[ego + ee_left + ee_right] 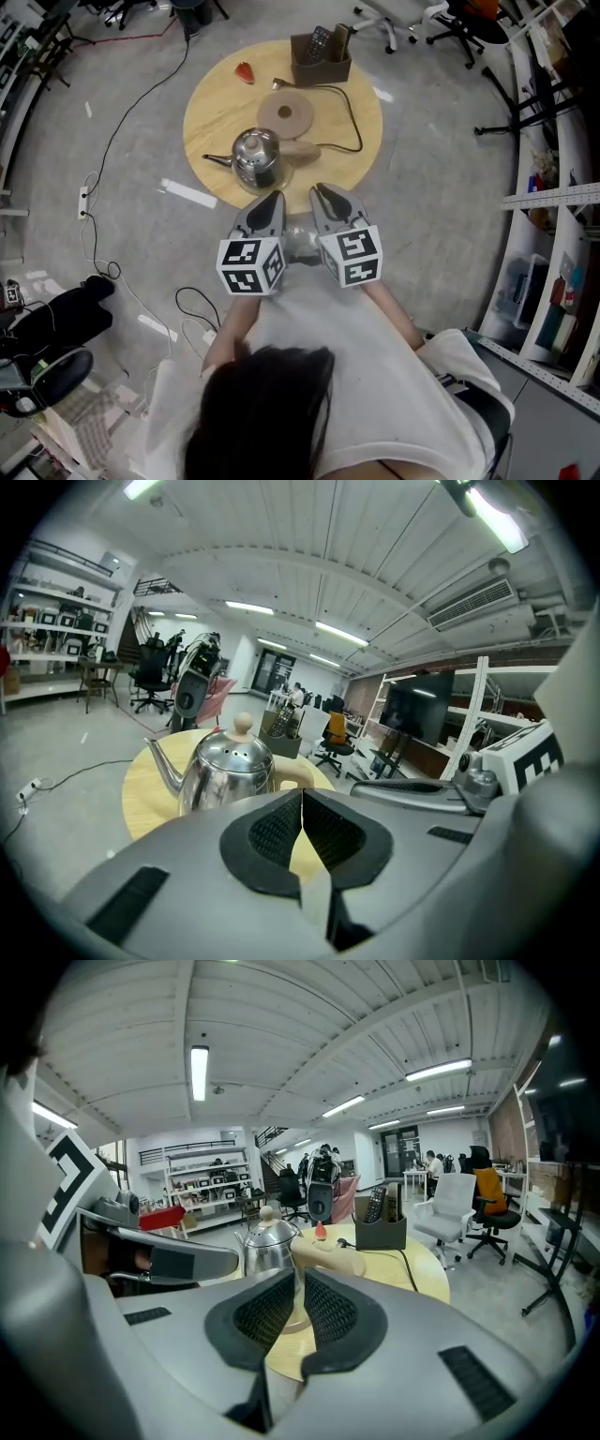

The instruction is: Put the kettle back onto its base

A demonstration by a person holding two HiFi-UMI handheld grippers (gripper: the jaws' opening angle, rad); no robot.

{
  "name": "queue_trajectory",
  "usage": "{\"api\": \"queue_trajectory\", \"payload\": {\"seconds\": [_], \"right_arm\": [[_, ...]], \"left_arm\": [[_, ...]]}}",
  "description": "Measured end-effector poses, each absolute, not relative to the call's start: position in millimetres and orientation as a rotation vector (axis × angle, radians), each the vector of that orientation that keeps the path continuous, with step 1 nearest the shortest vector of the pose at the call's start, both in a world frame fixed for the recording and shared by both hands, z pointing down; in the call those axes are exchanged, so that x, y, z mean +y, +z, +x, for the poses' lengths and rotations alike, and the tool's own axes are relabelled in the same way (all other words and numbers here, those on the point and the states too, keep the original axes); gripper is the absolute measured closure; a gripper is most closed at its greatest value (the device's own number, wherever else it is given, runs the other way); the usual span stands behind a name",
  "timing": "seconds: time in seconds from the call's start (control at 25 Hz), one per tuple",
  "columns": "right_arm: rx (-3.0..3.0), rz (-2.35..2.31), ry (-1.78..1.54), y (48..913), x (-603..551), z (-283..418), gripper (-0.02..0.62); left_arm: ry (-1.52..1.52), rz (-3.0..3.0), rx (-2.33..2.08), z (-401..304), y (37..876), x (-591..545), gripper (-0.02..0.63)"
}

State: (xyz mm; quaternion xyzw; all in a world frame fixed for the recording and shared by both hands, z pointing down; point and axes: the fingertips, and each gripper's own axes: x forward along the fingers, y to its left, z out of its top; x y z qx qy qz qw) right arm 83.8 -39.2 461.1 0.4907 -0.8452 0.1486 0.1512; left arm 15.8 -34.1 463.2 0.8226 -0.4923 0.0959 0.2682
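Left gripper (302, 822) jaws pressed together with nothing between, steel kettle (228, 771) just beyond on round wooden table (150, 794), right gripper (441, 792) alongside

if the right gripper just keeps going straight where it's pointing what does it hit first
Most likely the beige kettle handle, in line just beyond the shut tips of the right gripper. Depth is unclear, so the near edge of the round table could come first.

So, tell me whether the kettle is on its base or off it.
Off. The kettle stands upright on the wooden table, beside its round base, which lies bare.
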Motion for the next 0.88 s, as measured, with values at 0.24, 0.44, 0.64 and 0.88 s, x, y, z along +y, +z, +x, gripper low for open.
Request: {"api": "queue_trajectory", "payload": {"seconds": [0.24, 0.44, 0.64, 0.88], "right_arm": [[-2.423, 1.414, 0.423, 462.0, -40.0, 87.5, 0.566], [-2.423, 1.433, 0.436, 463.6, -38.9, 91.4, 0.565], [-2.420, 1.449, 0.466, 463.9, -41.5, 94.4, 0.565], [-2.476, 1.442, 0.492, 462.3, -45.6, 92.0, 0.532]], "left_arm": [[0.208, 2.181, -1.339, 14.5, 460.6, -35.5, 0.578], [0.202, 2.210, -1.342, 19.4, 452.7, -32.2, 0.578], [0.197, 2.213, -1.329, 21.9, 450.0, -32.5, 0.578], [0.207, 2.255, -1.347, 21.2, 444.4, -37.8, 0.578]]}}
